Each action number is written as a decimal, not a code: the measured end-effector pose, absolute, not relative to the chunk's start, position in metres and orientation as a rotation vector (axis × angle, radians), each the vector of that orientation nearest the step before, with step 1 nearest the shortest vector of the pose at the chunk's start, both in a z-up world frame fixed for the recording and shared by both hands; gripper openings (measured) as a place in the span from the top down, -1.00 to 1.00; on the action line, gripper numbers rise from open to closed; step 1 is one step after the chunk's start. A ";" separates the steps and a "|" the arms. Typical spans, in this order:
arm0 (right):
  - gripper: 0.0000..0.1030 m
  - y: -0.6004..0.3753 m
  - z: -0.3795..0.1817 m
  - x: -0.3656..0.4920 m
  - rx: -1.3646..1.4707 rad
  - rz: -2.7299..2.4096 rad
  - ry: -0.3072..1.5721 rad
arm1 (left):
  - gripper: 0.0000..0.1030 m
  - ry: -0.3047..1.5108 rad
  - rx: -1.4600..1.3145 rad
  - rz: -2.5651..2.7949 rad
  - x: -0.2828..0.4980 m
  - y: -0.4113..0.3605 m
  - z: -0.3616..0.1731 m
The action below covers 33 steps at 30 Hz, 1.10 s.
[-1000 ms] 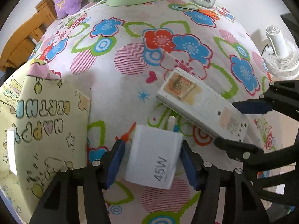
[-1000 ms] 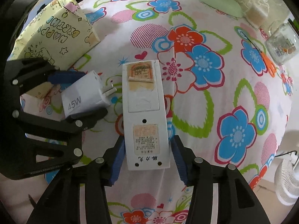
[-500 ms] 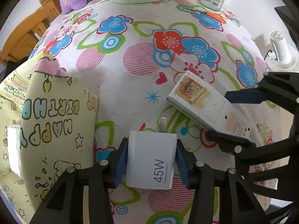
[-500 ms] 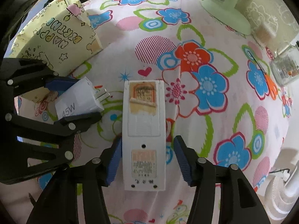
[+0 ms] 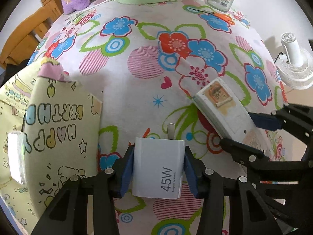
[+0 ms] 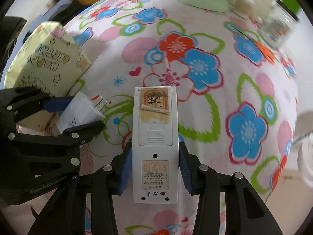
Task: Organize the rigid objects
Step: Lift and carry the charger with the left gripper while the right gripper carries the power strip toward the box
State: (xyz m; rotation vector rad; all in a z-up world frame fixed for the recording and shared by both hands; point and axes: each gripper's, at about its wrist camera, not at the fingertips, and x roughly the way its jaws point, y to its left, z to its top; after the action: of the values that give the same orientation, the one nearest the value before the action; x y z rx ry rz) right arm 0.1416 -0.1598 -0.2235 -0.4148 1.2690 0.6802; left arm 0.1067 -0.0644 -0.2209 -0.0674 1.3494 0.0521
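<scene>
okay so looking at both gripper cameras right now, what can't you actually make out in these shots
- White 45W charger block, left wrist view: small grey print beside "45W" is too small to read.
- White remote control, right wrist view: button face is turned down, hidden; its label print is too small.
- Clear glass jar, right wrist view: motion blur smears its label.
- Yellow birthday-print gift bag, left wrist view: cut off by the left edge; contents unseen.

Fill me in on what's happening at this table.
A person is tidying items on a flowered tablecloth with a gripper in each hand. The left gripper is shut on a white 45W charger, prongs pointing away. The right gripper has just been closing and its pads now press the sides of a white remote, held back-side up. A yellow gift bag stands just left of the charger.
</scene>
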 end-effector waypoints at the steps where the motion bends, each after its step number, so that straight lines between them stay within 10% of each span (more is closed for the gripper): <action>1: 0.09 -0.161 -0.221 0.140 -0.391 0.665 1.270 | 0.05 1.340 -0.057 0.048 0.107 -0.065 -0.218; 33: 0.09 -0.200 -0.151 0.088 -0.167 0.307 1.210 | 0.05 1.232 0.106 -0.129 0.079 -0.084 -0.138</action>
State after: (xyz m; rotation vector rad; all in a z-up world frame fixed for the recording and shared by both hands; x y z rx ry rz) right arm 0.0877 -0.1996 -0.1513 -0.1671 1.2100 0.3075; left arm 0.0791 -0.0839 -0.1376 0.1063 1.2322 -0.1291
